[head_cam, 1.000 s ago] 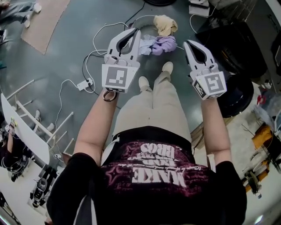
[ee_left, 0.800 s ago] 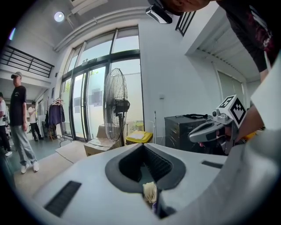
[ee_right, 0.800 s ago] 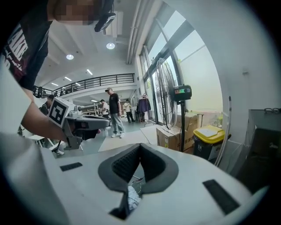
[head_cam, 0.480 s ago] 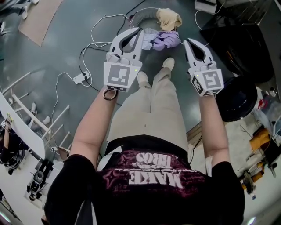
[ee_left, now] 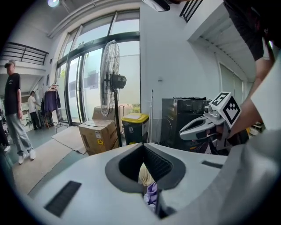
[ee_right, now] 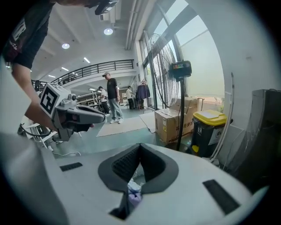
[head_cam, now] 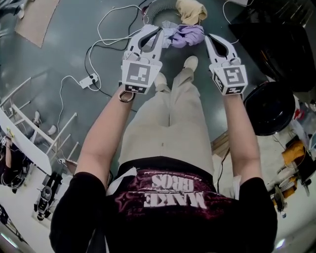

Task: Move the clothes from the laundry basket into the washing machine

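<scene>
A round laundry basket stands on the grey floor past the person's feet, holding a beige garment, a purple one and a pale blue one. My left gripper hovers over the basket's near left side, jaws shut and empty. My right gripper is just right of the purple garment, also shut and empty. In the left gripper view, beige and purple cloth shows below the closed tips. The right gripper view shows cloth under its tips. The black washing machine stands at right, its round door swung open.
A power strip and white cables lie on the floor left of the basket. A white rack stands at far left. A cardboard box, a yellow-lidded bin and a tall fan stand ahead; a person stands at far left.
Both grippers have sunk toward the basket, moving up the head view until they flank the clothes. Their jaws stayed shut.
</scene>
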`<state>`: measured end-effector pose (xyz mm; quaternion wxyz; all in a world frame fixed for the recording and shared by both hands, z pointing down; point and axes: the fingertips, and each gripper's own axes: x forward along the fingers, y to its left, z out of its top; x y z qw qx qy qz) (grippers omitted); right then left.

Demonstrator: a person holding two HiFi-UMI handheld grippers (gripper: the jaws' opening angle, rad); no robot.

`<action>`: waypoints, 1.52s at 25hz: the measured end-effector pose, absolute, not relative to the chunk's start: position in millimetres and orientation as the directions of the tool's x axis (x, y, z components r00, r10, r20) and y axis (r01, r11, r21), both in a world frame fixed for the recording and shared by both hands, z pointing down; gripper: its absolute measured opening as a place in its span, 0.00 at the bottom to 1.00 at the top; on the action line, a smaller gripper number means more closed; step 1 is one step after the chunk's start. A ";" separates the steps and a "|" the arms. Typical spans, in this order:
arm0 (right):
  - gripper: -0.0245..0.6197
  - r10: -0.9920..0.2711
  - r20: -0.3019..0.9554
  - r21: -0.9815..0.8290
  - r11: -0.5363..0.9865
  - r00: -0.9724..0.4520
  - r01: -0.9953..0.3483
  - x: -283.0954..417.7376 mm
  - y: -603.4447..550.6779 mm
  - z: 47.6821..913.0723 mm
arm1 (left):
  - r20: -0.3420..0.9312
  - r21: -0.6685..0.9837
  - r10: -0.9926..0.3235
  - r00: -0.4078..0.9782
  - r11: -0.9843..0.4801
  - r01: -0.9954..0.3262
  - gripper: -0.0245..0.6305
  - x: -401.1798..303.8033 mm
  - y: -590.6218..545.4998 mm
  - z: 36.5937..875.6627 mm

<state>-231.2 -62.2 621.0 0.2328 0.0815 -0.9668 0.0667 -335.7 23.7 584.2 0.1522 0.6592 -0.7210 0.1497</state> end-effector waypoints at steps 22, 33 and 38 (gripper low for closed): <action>0.05 -0.064 0.668 -0.120 0.974 -0.741 -0.192 -228.9 -86.2 794.8 | 0.608 0.069 -0.793 -0.033 0.095 -0.993 0.05 -341.5 -3.4 743.3; 0.05 -0.008 0.786 -0.137 0.973 -0.619 -0.187 -217.3 -93.2 880.6 | 0.690 0.142 -0.723 0.030 0.095 -0.985 0.05 -336.2 -9.1 800.4; 0.05 0.010 0.824 -0.125 0.979 -0.567 -0.164 -210.1 -91.8 916.8 | 0.701 0.143 -0.713 0.026 0.105 -0.984 0.04 -335.2 -12.0 818.2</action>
